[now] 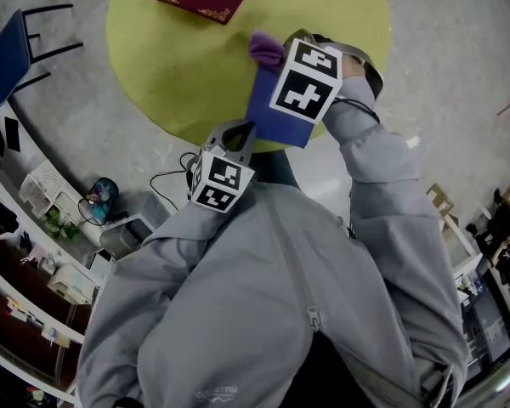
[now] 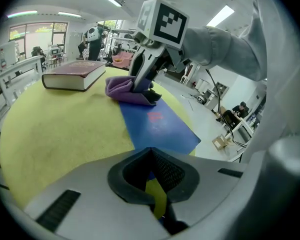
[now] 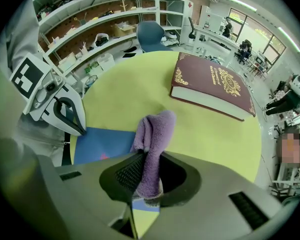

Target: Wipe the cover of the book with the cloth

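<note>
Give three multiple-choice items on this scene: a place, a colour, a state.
1. Where is the purple terry cloth?
A. On the thick maroon hardcover book.
B. At one end of the thin blue book.
C. On the floor.
2. What colour is the round table top?
A. White.
B. Red.
C. Yellow-green.
3. How is the right gripper?
A. Shut on the cloth.
B. Open, empty.
C. Shut on the maroon book.
Answers: 1 B, the cloth lies on the blue cover's end; 2 C, plain in every view; 3 A, its jaws pinch the cloth.
</note>
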The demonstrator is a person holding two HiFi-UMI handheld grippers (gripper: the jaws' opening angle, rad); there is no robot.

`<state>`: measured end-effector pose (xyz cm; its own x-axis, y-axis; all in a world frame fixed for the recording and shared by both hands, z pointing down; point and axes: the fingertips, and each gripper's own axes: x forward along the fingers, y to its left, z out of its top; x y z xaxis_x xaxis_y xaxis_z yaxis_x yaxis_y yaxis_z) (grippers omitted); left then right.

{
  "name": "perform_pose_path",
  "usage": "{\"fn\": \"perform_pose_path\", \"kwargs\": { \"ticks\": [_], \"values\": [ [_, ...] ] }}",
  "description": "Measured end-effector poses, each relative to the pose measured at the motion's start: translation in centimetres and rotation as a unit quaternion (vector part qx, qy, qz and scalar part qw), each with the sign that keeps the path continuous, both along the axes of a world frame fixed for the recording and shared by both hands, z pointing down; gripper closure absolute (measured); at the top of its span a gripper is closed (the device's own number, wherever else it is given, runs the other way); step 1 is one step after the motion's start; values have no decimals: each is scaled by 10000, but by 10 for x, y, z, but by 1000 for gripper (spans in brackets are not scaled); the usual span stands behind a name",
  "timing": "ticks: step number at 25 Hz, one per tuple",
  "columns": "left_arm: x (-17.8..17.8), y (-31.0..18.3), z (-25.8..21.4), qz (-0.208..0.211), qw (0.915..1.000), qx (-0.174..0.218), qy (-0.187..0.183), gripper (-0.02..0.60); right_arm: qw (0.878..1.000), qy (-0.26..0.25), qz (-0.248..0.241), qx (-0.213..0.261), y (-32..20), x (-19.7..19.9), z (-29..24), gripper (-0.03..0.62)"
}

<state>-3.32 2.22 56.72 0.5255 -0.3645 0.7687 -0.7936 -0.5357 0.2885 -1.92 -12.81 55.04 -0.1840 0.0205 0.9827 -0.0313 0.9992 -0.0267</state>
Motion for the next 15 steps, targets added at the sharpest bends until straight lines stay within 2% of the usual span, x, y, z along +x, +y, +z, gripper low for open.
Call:
{"fn": "perform_pose_path", "kwargs": {
  "ticks": [15],
  "values": [
    [0, 3, -1, -73, 9999, 100, -26, 565, 9975, 545, 456, 54, 11, 75, 3, 510]
  ]
}}
